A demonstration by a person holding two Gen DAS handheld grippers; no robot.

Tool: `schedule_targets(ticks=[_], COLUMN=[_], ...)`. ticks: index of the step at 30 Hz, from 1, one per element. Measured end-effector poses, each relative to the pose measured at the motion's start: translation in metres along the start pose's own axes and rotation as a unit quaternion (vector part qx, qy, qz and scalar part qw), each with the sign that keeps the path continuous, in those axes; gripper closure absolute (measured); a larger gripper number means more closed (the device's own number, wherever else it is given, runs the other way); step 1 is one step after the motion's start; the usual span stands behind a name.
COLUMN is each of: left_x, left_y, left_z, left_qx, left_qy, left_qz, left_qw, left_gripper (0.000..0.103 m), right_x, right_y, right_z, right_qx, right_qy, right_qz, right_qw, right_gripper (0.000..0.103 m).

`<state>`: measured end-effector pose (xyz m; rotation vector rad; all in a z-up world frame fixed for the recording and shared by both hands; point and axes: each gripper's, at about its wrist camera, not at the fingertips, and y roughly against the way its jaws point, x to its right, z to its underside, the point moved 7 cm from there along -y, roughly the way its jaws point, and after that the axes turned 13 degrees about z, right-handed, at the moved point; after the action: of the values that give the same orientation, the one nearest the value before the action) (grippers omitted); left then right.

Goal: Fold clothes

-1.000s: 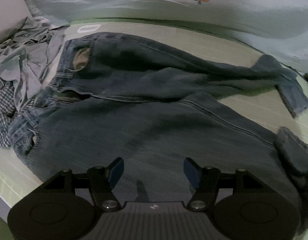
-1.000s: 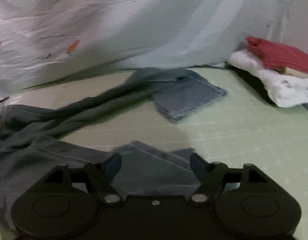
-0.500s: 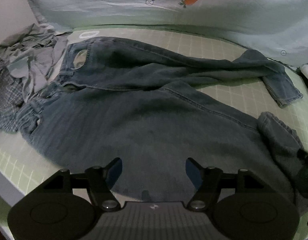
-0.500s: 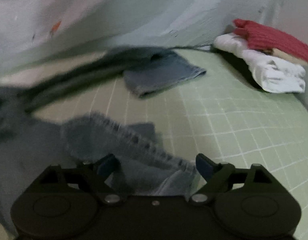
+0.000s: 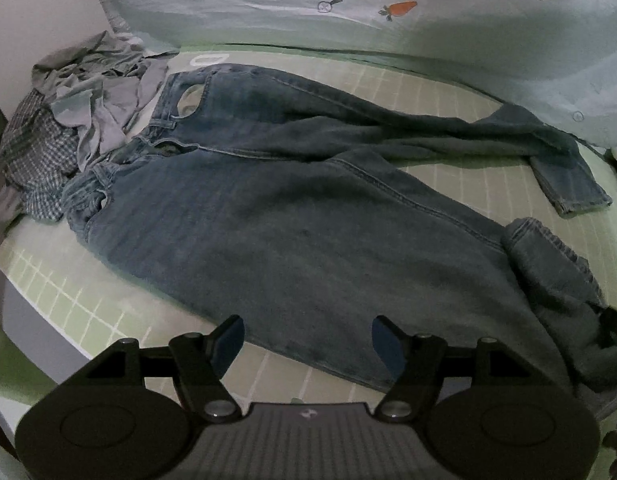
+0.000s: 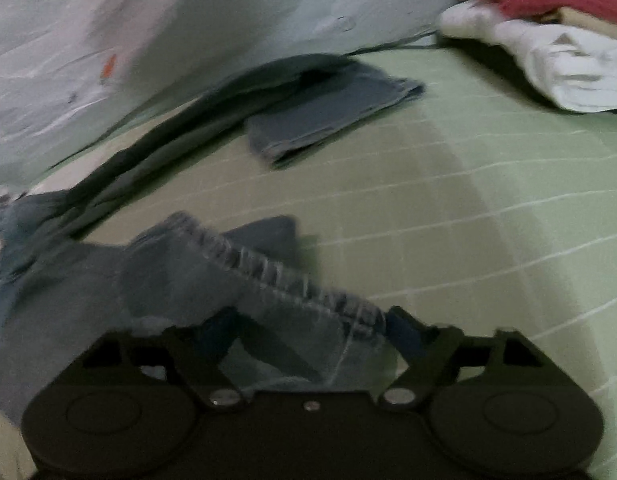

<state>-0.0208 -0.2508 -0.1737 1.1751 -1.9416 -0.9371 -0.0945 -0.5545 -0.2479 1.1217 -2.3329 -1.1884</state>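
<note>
A pair of blue jeans lies spread across the green gridded bed, waistband at the left and legs running right. My left gripper hovers open over the near edge of the front leg, holding nothing. In the right wrist view, the frayed hem of the near leg is bunched up and lies between the wide-apart fingers of my right gripper, which is open. The far leg's hem lies flat further back. This view is blurred.
A heap of grey and checked clothes sits by the waistband at the left. A pale quilt with a carrot print rises behind the bed. Folded white and red garments are stacked at the back right. The bed's edge drops off at the near left.
My left gripper has drawn back and up, so more of the jeans and the bed edge show. My right gripper has moved in on the near hem, which now lies between its fingers.
</note>
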Motion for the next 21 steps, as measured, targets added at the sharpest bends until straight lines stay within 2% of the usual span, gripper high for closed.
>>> schedule_targets(ticks=[2,3,5,7,10,12,14,16,19,21], left_x=[0.003,0.005,0.011,0.018,0.026,0.03,0.031,0.032,0.031,0.03], left_y=[0.002,0.002,0.001,-0.002,-0.007,-0.01,-0.013,-0.016,-0.021,-0.023], left_z=[0.002,0.003,0.005,0.006,0.008,0.009,0.01,0.011,0.011,0.009], left_qx=[0.002,0.002,-0.002,-0.006,-0.012,-0.016,-0.02,-0.023,-0.029,-0.03], left_qy=[0.003,0.003,0.0,-0.004,-0.008,-0.009,-0.005,0.0,0.008,0.01], left_qz=[-0.002,-0.003,-0.001,0.001,0.004,0.005,0.007,0.008,0.009,0.009], left_qw=[1.0,1.0,1.0,1.0,0.9999,0.9998,0.9998,0.9997,0.9995,0.9994], left_gripper=[0.031,0.031,0.031,0.031,0.031,0.031,0.031,0.031,0.031,0.031], right_x=[-0.001,0.001,0.006,0.018,0.056,0.094,0.131,0.163,0.188,0.197], right_y=[0.003,0.009,0.025,0.049,0.087,0.106,0.111,0.102,0.075,0.064], right_z=[0.0,-0.002,-0.009,-0.021,-0.041,-0.047,-0.043,-0.03,0.0,0.017], right_qx=[-0.004,0.008,0.043,0.097,0.171,0.193,0.181,0.14,0.051,0.01], right_qy=[0.009,0.011,0.02,0.034,0.015,-0.012,-0.034,-0.049,-0.042,-0.046], right_qz=[-0.024,-0.027,-0.019,0.024,0.109,0.187,0.248,0.275,0.303,0.323], right_qw=[1.0,1.0,0.999,0.994,0.979,0.963,0.951,0.95,0.951,0.945], right_gripper=[0.08,0.089,0.092,0.092,0.092,0.092,0.092,0.092,0.088,0.078])
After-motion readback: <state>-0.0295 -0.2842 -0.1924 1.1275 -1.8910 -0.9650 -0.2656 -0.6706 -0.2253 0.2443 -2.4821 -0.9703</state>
